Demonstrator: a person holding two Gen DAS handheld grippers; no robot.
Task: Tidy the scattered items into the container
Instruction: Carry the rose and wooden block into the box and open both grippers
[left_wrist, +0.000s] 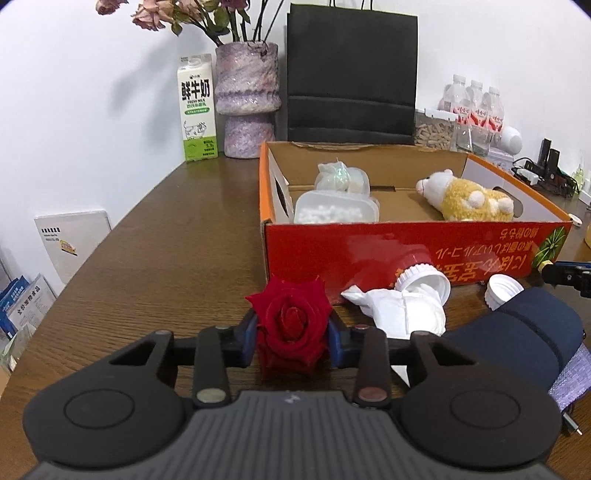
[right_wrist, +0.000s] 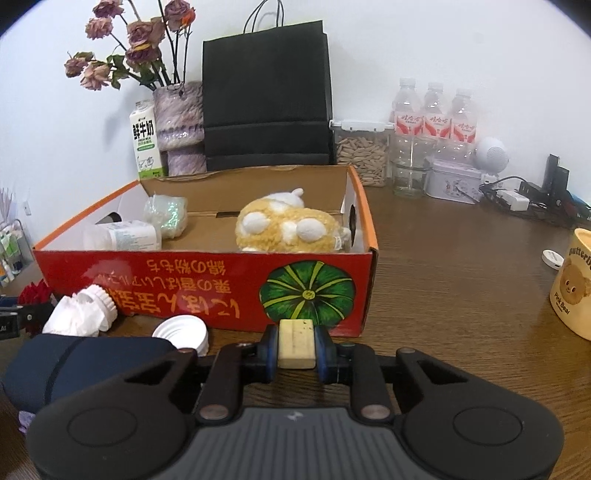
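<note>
My left gripper (left_wrist: 292, 334) is shut on a red rose head (left_wrist: 291, 321), its blue pads pressing both sides, low over the brown table in front of the red cardboard box (left_wrist: 388, 251). My right gripper (right_wrist: 296, 349) is shut on a small cream block (right_wrist: 296, 343) close to the box front (right_wrist: 207, 291). In the box lie a yellow and white plush toy (left_wrist: 467, 201) (right_wrist: 288, 229), a lidded plastic tub (left_wrist: 334, 210) and a shiny wrapped packet (left_wrist: 338, 173). On the table lie a tipped white bottle stuffed with tissue (left_wrist: 410, 299) (right_wrist: 83, 312), a white cap (left_wrist: 502, 290) (right_wrist: 183, 334) and a dark blue pouch (left_wrist: 517, 332) (right_wrist: 74, 365).
Behind the box stand a milk carton (left_wrist: 196, 110), a purple vase of dried roses (left_wrist: 248, 99), a black paper bag (left_wrist: 351, 74), a jar of seeds (right_wrist: 364, 155), several water bottles (right_wrist: 432, 118) and cables (right_wrist: 524, 199). A yellow mug (right_wrist: 574, 284) stands at the right.
</note>
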